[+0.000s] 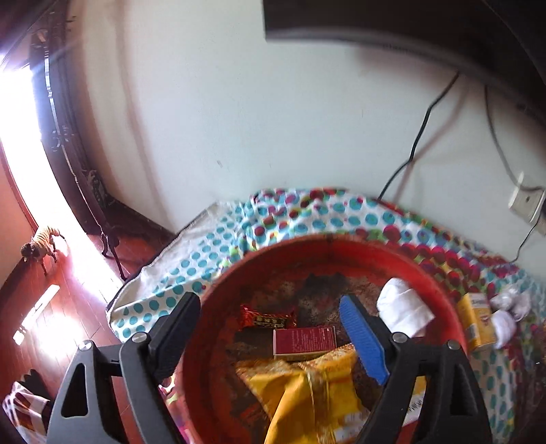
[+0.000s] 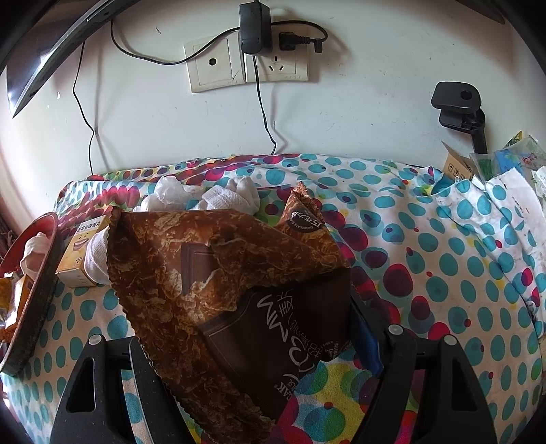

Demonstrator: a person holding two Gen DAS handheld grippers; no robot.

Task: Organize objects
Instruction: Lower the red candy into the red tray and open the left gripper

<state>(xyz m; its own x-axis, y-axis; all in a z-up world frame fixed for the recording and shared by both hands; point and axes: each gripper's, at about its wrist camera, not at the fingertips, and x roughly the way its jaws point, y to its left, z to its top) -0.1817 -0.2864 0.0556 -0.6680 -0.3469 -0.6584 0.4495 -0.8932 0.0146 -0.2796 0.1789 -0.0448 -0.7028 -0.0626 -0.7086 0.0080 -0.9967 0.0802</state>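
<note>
Left wrist view, near to far: left gripper (image 1: 273,336) spread wide, nothing between the fingers, poised over a red bowl (image 1: 440,290). Inside the bowl: yellow packet (image 1: 300,386) nearest, dark red box (image 1: 303,340) lying flat with long axis across the frame, small red candy wrapper (image 1: 266,317), rolled white sock (image 1: 404,307) against the right wall. Beyond the rim: yellow box (image 1: 476,321) and more white socks (image 1: 505,321) on a spotted cloth (image 1: 204,252).

Right wrist view only: right gripper (image 2: 254,355) closed on a brown snack bag (image 2: 204,259), long axis running from the fingers up and left. Print upside down, partly legible: "CAK", "CHOCOLATE". Farther back: wall sockets (image 2: 249,65) with a black adapter (image 2: 252,29).
</note>
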